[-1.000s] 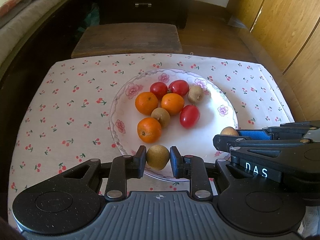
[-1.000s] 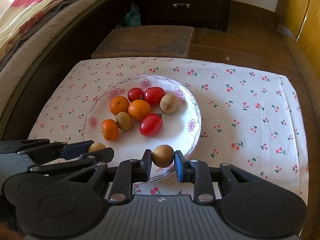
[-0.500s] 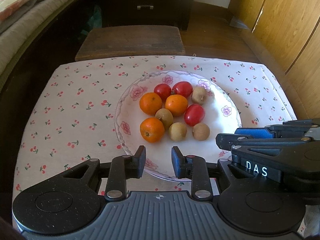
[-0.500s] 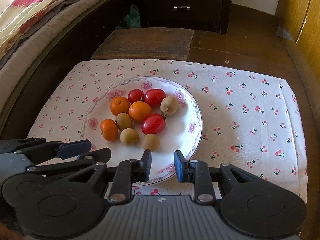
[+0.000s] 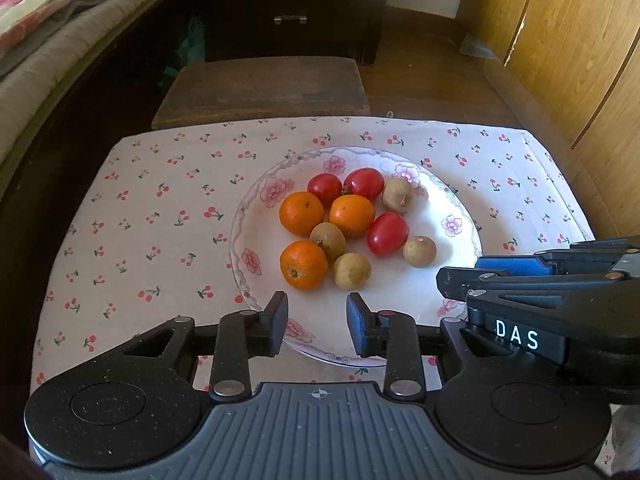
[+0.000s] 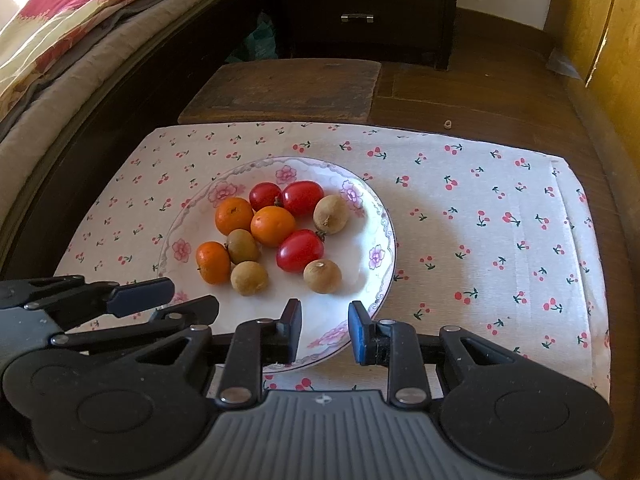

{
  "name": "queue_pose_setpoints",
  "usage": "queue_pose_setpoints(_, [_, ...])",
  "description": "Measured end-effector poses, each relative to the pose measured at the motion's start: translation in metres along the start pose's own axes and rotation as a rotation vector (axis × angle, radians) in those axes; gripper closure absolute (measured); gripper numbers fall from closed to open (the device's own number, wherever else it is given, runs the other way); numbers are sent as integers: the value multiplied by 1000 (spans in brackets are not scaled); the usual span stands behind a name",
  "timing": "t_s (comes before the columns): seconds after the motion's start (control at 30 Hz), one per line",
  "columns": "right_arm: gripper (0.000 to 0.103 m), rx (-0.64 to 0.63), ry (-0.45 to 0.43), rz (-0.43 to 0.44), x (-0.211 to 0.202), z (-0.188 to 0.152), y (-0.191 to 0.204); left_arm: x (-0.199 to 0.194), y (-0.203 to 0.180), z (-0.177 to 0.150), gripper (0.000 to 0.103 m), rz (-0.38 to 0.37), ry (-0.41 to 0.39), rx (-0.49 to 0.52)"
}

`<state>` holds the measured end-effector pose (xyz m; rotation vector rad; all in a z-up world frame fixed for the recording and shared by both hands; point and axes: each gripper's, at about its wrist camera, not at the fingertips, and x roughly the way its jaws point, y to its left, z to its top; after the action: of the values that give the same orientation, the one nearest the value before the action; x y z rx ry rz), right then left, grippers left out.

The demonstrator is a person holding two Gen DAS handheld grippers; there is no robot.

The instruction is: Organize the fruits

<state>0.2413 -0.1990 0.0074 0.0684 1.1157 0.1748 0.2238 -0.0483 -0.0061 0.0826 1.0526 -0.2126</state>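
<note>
My left gripper (image 5: 317,322) is level and pointing forward, its 2 fingers spread with nothing between them. My right gripper (image 6: 324,326) sits the same way, 2 fingers parted around bare air, blue pad showing on the right finger (image 6: 359,336). The 2 tools are side by side and near each other: from the left camera I see the right gripper (image 5: 472,272) at the right edge, and from the right camera the left gripper (image 6: 176,300) at the left edge.
</note>
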Motion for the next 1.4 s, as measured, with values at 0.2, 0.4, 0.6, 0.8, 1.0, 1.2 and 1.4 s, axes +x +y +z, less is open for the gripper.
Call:
queue_pose_setpoints(0.2, [74,6,-1,-5,0,0,0,-1,1,0,55,6,-1,-5])
queue_pose_setpoints(0.4, [73,11,-5,-10,-2,0,-2,-1,3,1,46,18,-1,-10])
queue_pose_setpoints(0.6, [70,17,-6,-16,-4,-1,-4,-2,3,1,40,34,-3,-6])
queue_pose_setpoints(0.8, [68,27,-18,-16,-8,-1,-5,-5,4,2,32,60,-17,-12])
queue_pose_setpoints(1.0, [64,22,-19,-22,-10,-2,-4,-9,7,2,26,95,-37,-22])
queue_pose_setpoints(1.2, [62,26,-22,-31,-11,-2,-4,-13,9,3,19,124,-63,-32])
queue_pose_setpoints(1.4, [60,26,-26,-36,-14,-4,-4,-13,9,3,17,136,-63,-39])
